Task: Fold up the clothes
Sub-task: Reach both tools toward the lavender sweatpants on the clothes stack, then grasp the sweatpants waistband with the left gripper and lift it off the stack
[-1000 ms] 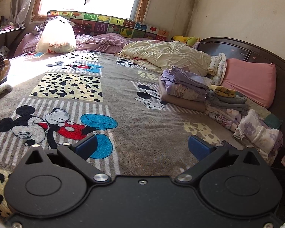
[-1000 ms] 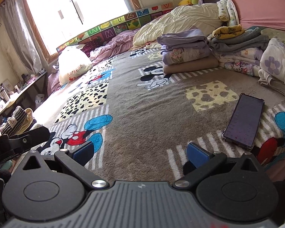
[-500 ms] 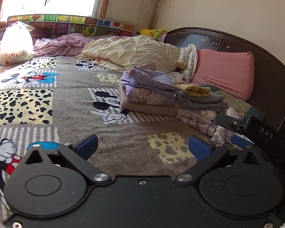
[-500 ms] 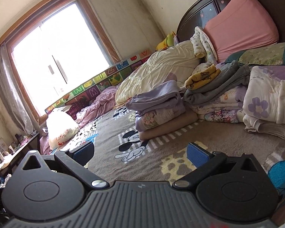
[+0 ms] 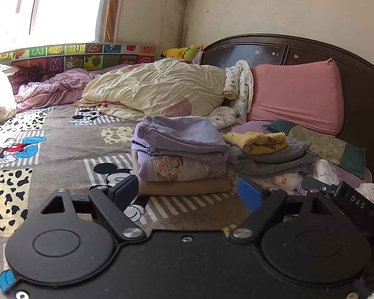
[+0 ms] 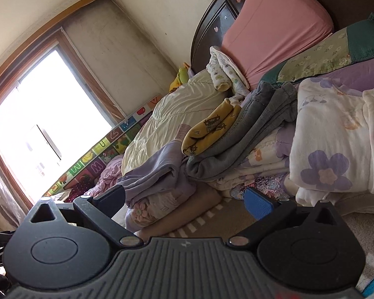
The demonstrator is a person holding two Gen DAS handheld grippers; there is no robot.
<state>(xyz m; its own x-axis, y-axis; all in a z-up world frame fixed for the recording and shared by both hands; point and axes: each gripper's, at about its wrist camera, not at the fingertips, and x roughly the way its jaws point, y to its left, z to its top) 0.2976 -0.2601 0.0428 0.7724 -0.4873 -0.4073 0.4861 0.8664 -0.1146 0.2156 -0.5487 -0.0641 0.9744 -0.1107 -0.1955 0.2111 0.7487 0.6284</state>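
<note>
Both grippers are standing wide open and holding nothing: the left gripper (image 5: 188,192) is hovering low over the cartoon blanket (image 5: 62,159) in front of the purple-and-tan folded stack (image 5: 182,159), while the right gripper (image 6: 184,200) is tilting steeply toward the same stack (image 6: 162,186) and the grey-and-yellow pile (image 6: 227,144) beside it. Clothes waiting to be folded are probably lying in the loose white floral heap (image 6: 336,144) at the right; which piece is being sought I cannot tell. Risk is lying in the crowding: the stacks are touching one another, so a finger pushing in from the side could be toppling the yellow garment (image 5: 256,142) or dragging a folded layer askew. With the right gripper leaning so far, its blue pad (image 6: 258,205) could be snagging the hem beneath the heap. Open room is lying to the left, on the bare blanket; the headboard (image 5: 361,79) and pink pillow (image 5: 296,97) are closing off the far side.
</note>
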